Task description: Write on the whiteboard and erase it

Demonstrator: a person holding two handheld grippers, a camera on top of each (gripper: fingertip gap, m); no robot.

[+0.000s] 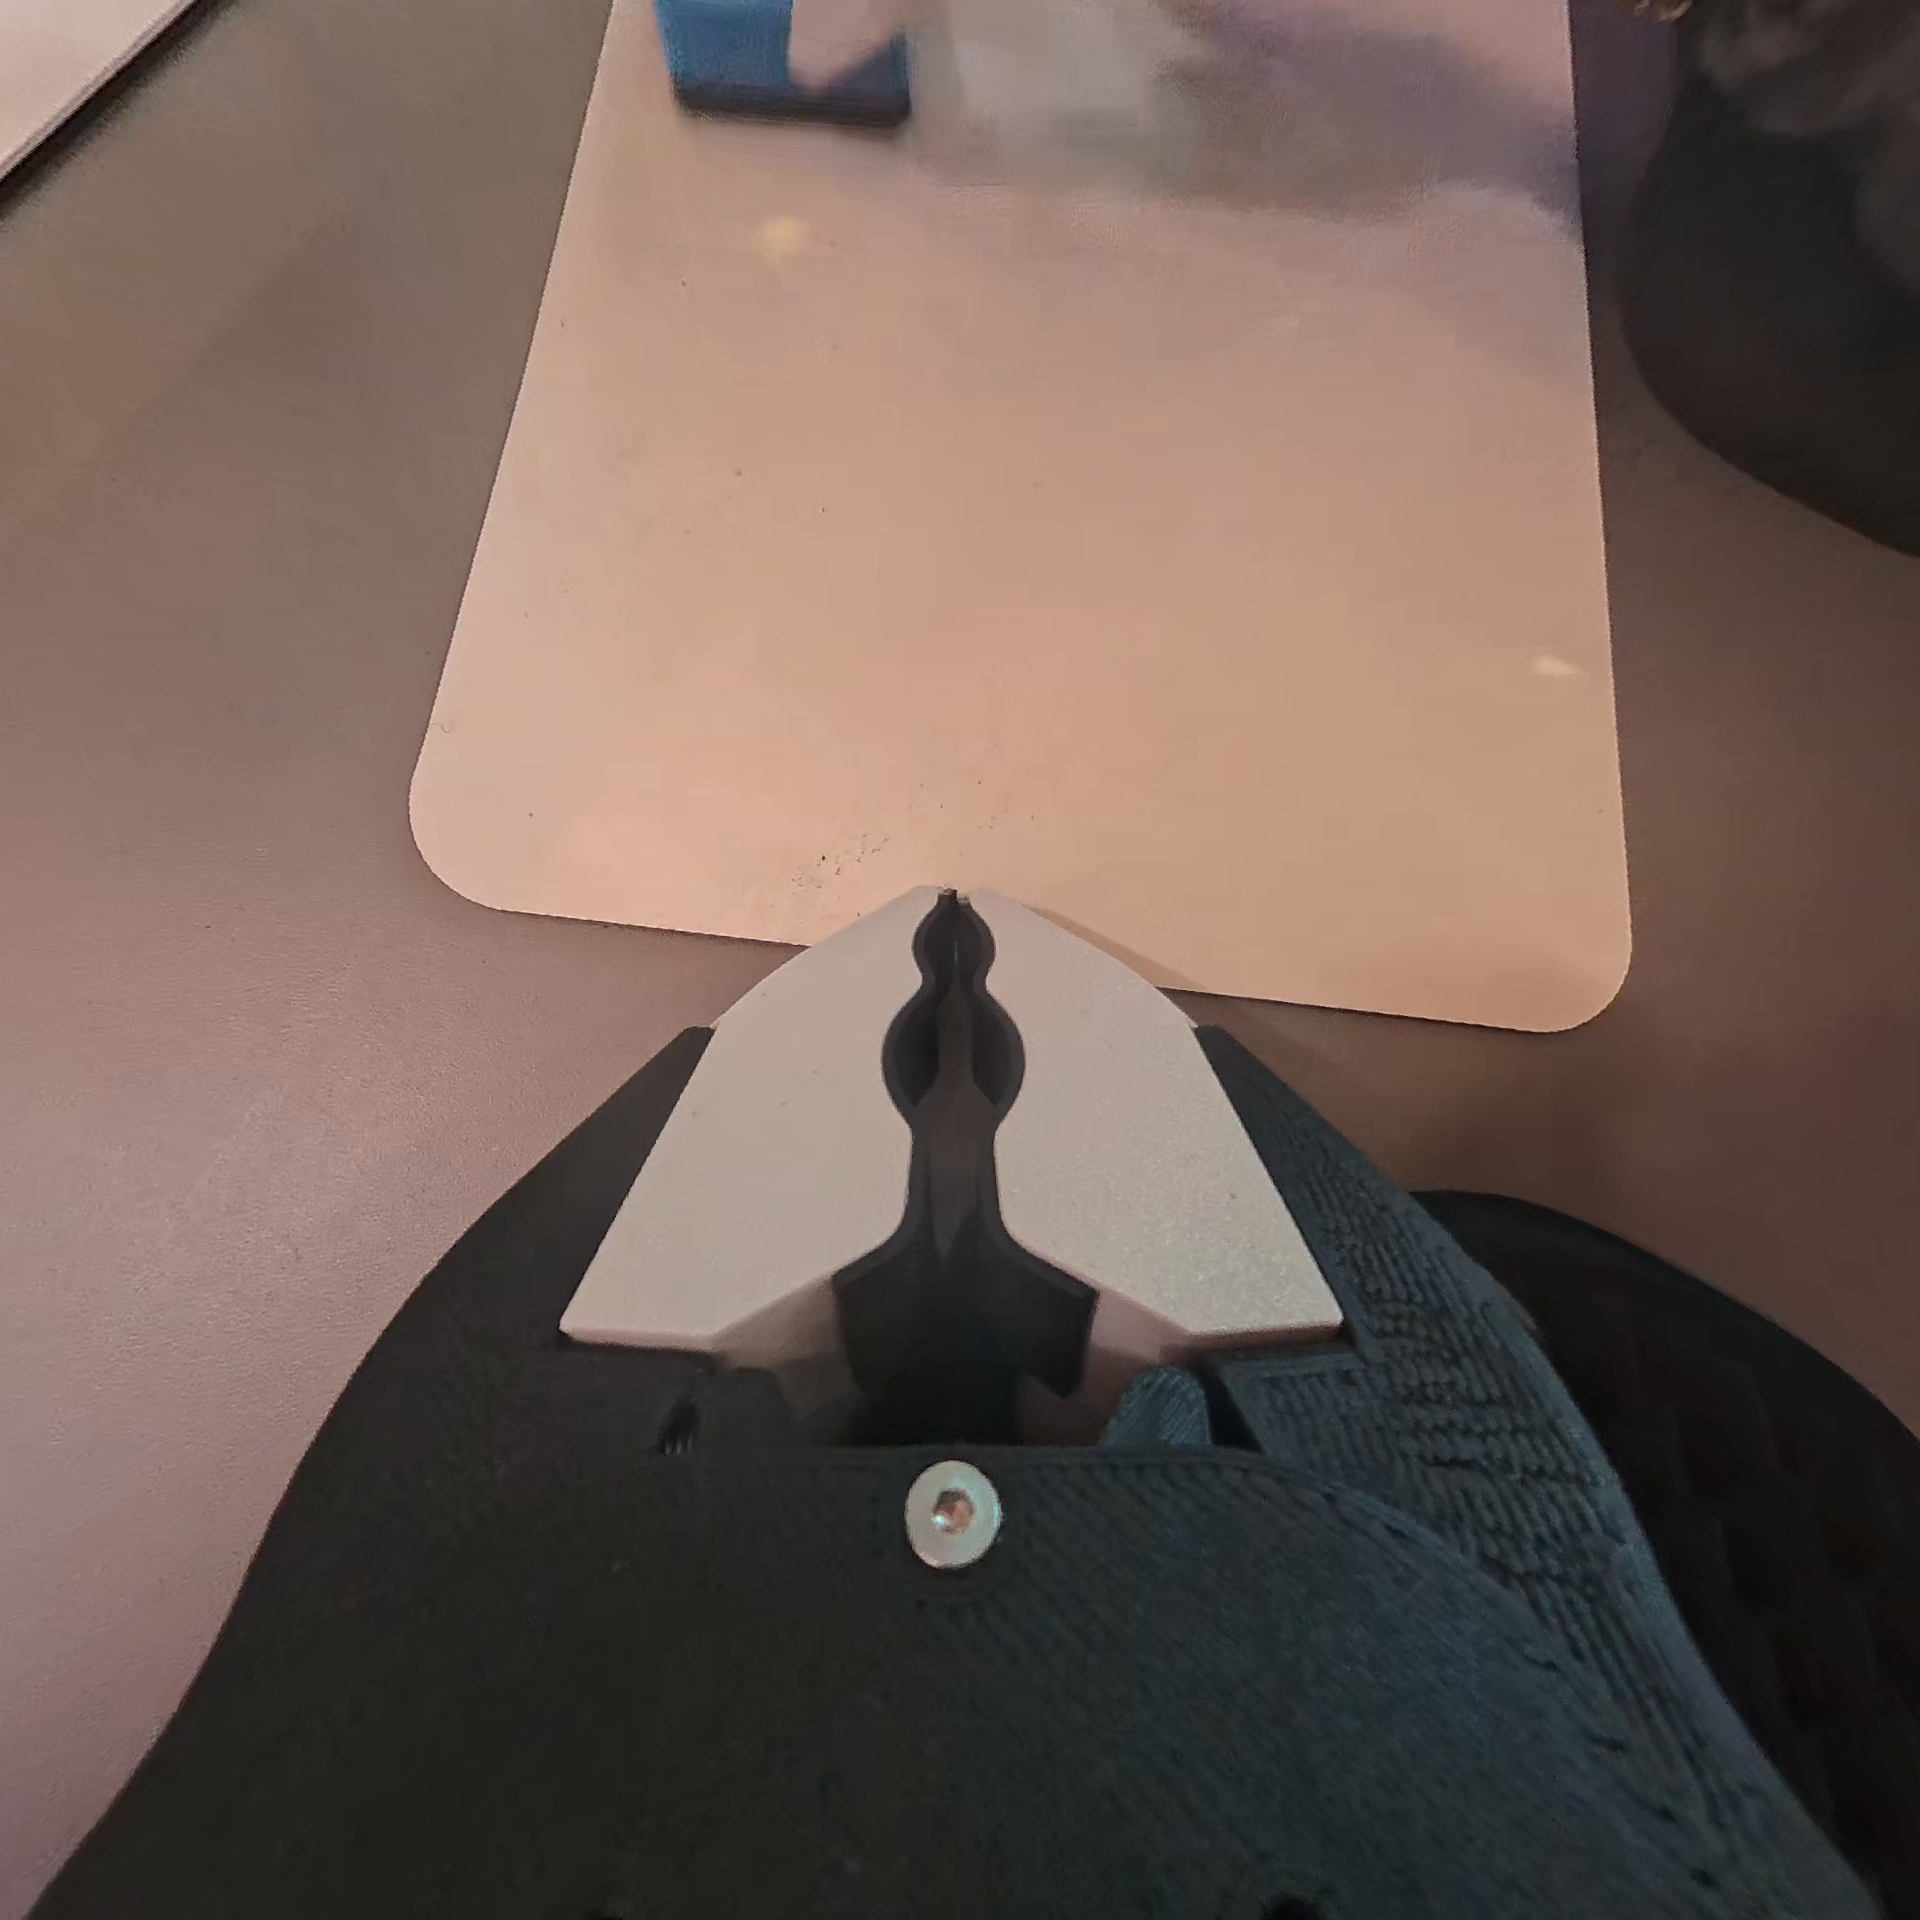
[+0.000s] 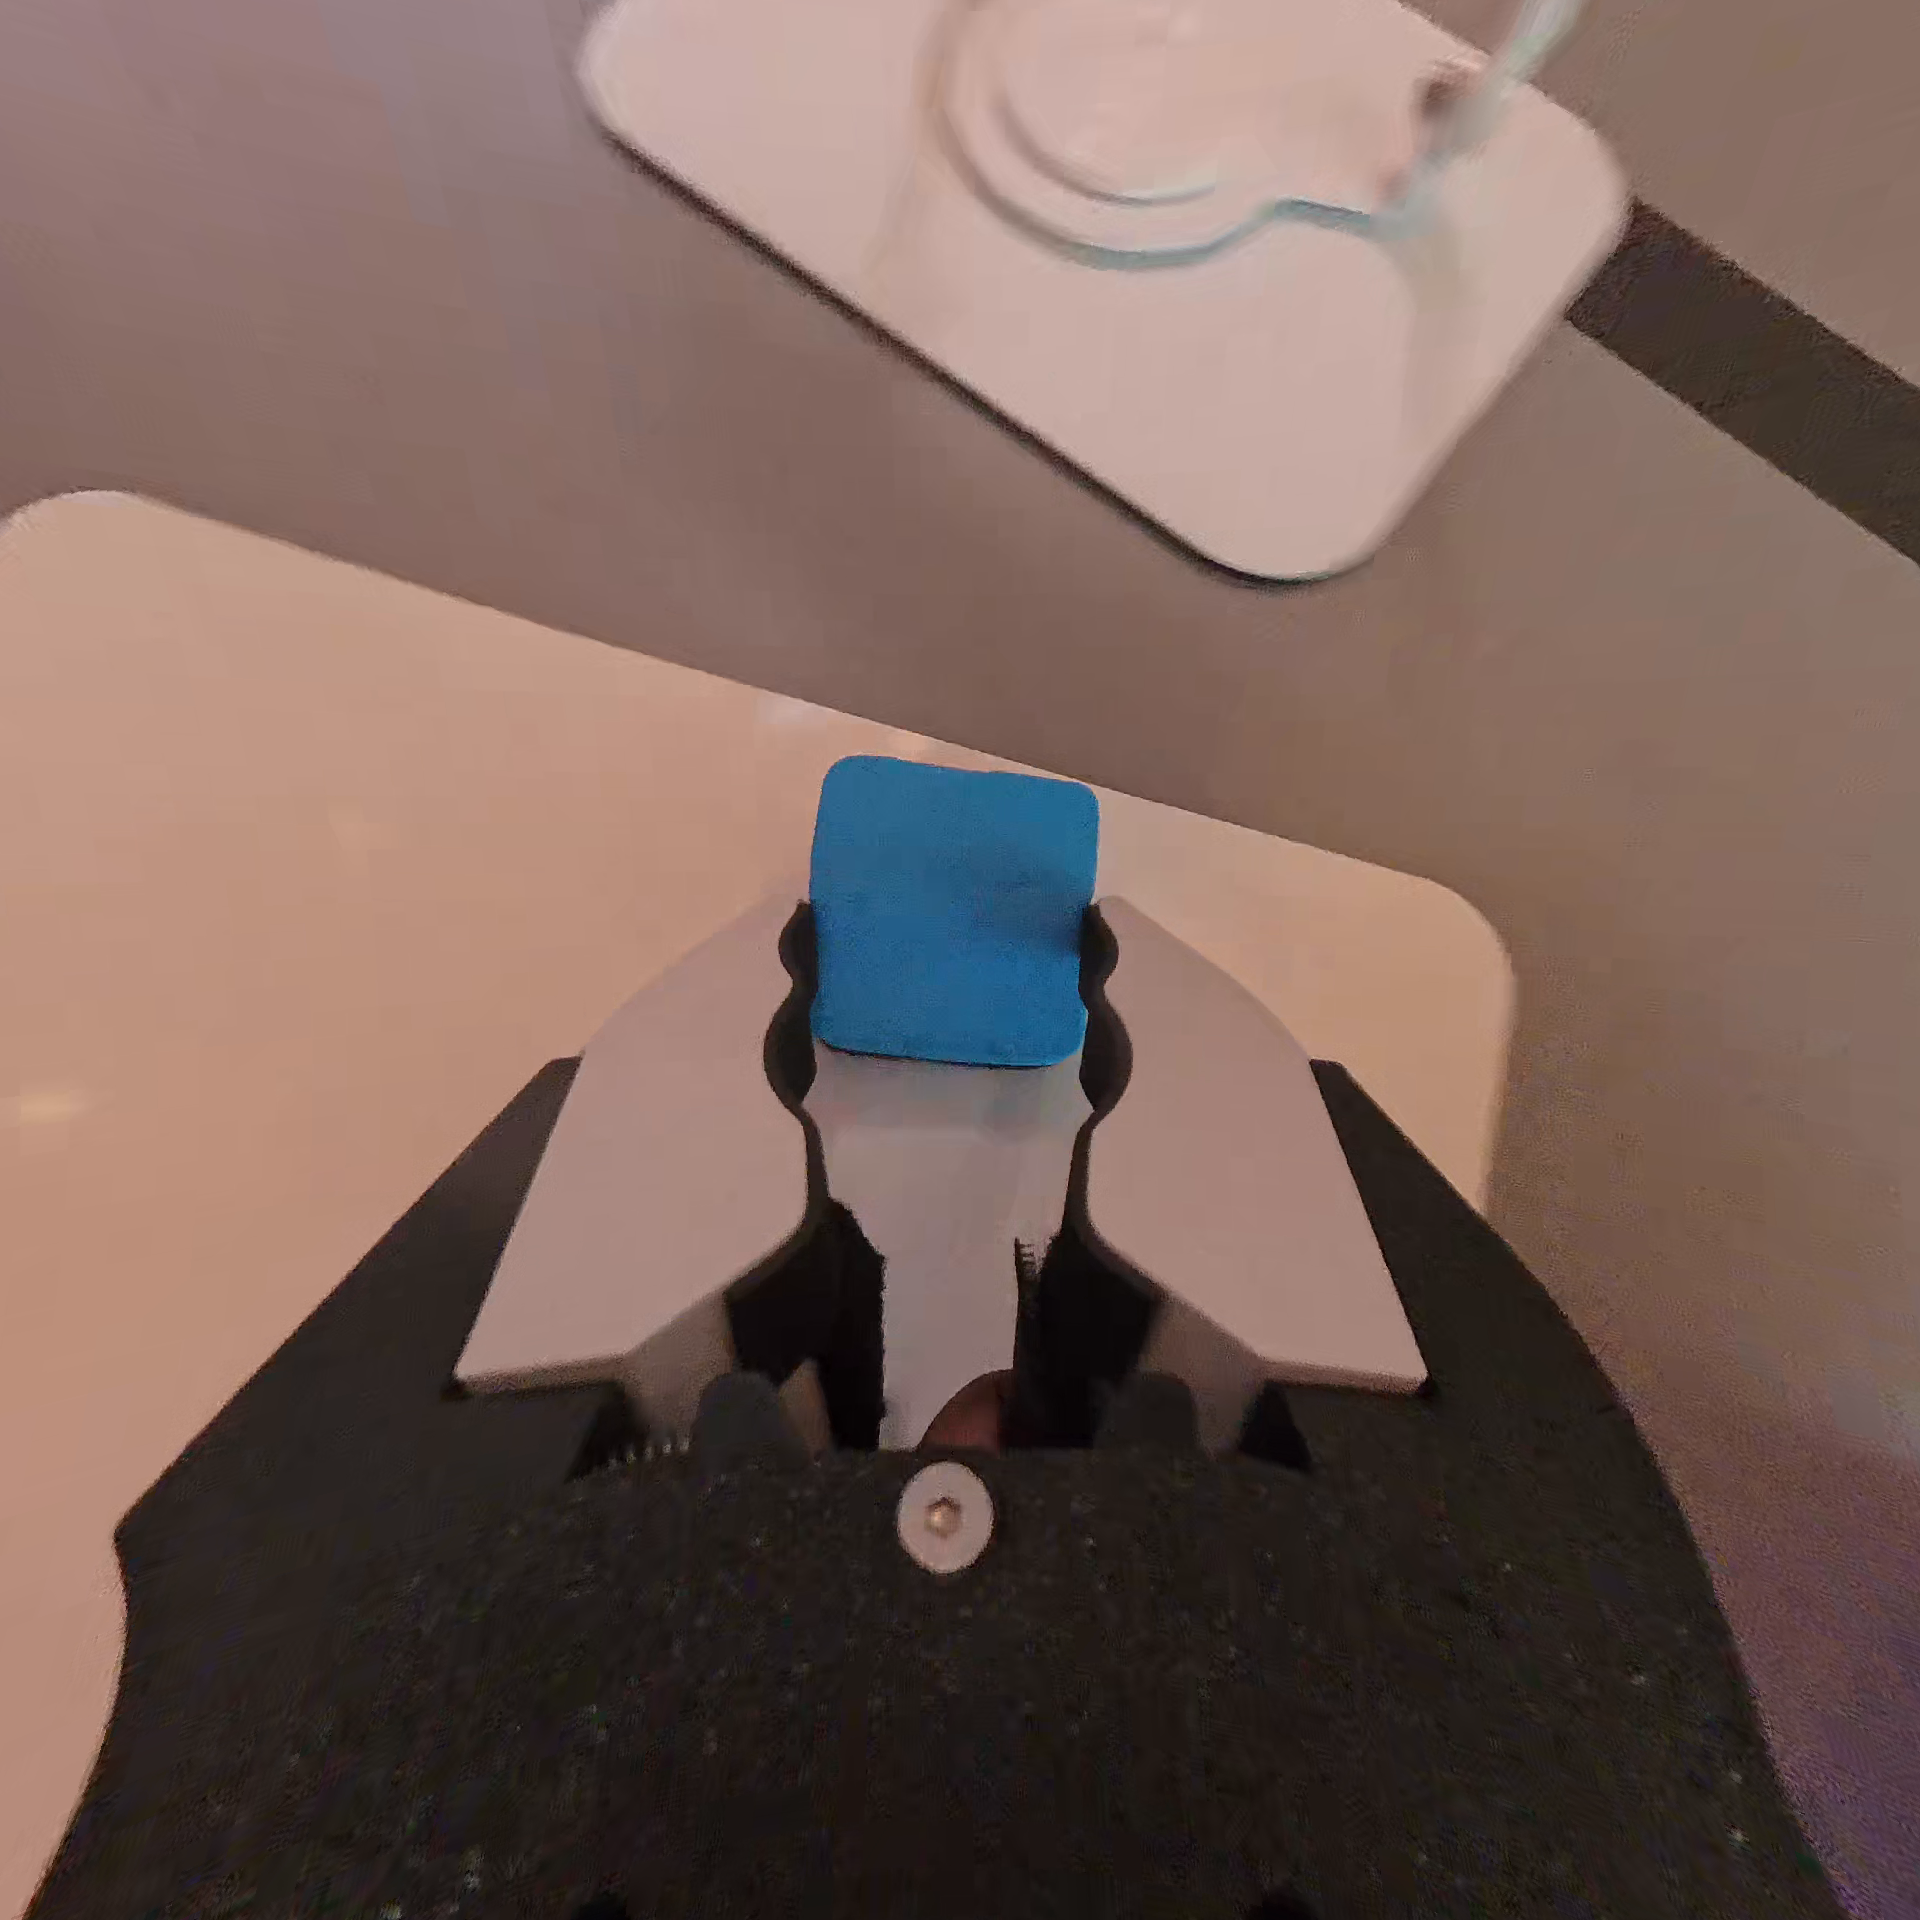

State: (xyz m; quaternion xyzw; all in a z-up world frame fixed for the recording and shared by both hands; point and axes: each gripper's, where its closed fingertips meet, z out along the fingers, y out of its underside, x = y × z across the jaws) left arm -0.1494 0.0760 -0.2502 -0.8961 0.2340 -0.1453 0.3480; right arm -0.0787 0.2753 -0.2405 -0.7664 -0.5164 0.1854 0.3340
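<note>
A white whiteboard with rounded corners lies flat on the brown table; its surface looks blank apart from faint specks near the front edge. My left gripper is shut and empty, its tips at the board's near edge. My right gripper is shut on a blue square eraser and holds it over the whiteboard, near its far right corner. The eraser also shows in the left wrist view at the board's far end, blurred, with the right gripper beside it.
A second white flat base with a curved clear cable on it lies on the table beyond the whiteboard. A dark object sits to the right of the board. A pale edge is at the far left. The tips of one gripper are about 20 centimetres away from the tips of the other.
</note>
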